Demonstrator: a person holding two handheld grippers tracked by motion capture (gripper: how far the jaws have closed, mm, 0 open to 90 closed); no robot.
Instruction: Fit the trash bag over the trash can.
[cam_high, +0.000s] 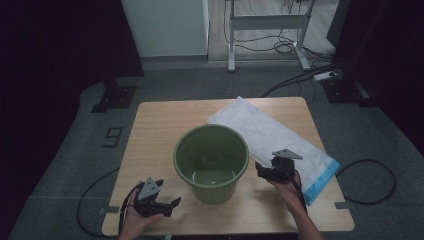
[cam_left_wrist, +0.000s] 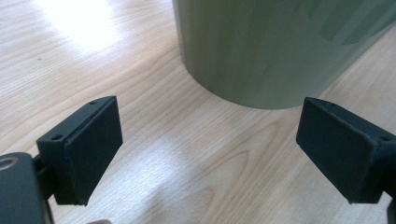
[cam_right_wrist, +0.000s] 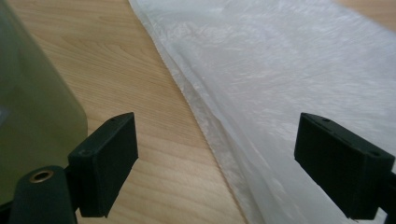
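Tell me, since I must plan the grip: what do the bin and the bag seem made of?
The bin looks like moulded plastic: smooth, olive green, with a faint sheen on its wall. The bag looks like thin translucent white plastic film, finely crinkled, lying flat, with a blue strip at one end.

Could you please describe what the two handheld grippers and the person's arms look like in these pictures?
Both are black. The left gripper and right gripper each carry a grey three-cornered plate on top and trail a black cable. In the gripper views, each has two flat, rectangular black jaws with small screw holes in the backing; the left gripper shows a brass-coloured insert at its base, as does the right gripper. The forearms appear bare, with no sleeves visible.
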